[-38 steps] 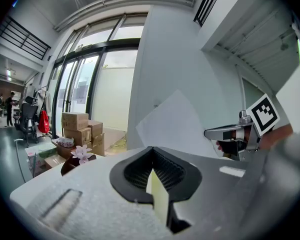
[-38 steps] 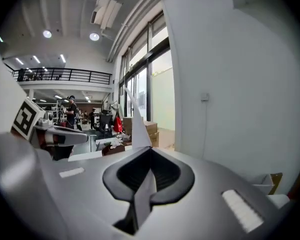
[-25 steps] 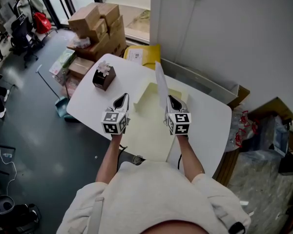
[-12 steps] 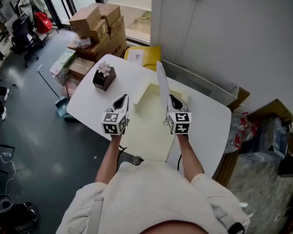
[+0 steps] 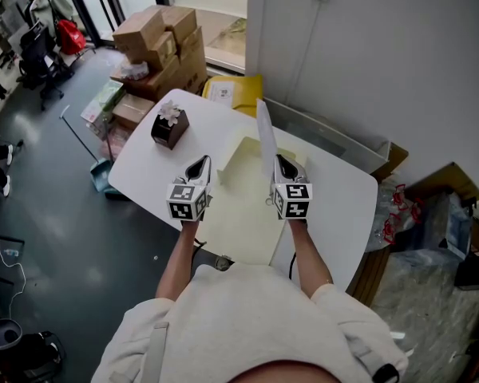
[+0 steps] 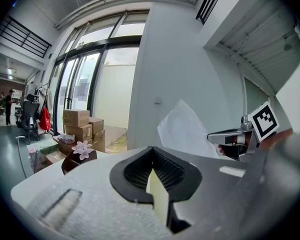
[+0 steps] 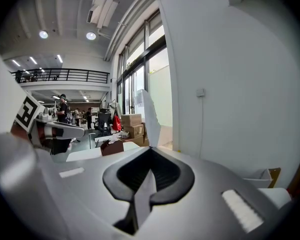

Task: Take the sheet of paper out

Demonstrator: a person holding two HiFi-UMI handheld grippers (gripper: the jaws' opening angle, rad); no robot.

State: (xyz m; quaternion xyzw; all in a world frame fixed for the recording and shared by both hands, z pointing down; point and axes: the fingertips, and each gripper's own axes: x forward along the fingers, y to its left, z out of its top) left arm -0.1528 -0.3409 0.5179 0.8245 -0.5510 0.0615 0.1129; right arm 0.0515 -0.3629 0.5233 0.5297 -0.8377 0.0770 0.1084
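Note:
A pale yellow folder (image 5: 243,202) lies open on the white table (image 5: 335,186). My left gripper (image 5: 198,163) is shut on the folder's left edge, which shows as a yellow strip (image 6: 159,199) between the jaws of the left gripper (image 6: 152,173). My right gripper (image 5: 282,163) is shut on a white sheet of paper (image 5: 263,134), which stands upright above the folder. In the right gripper view the sheet (image 7: 150,116) rises out of the closed right gripper (image 7: 149,175). From the left gripper view, the sheet (image 6: 184,133) stands beside the right gripper (image 6: 235,136).
A small brown box with a pink flower (image 5: 169,124) stands at the table's far left. Behind the table are stacked cardboard boxes (image 5: 156,42) and a yellow parcel (image 5: 233,90). A white wall (image 5: 383,54) runs close along the table's right side.
Almost nothing differs. The right gripper with the sheet has drifted very slightly to the right; the left gripper keeps its hold on the folder.

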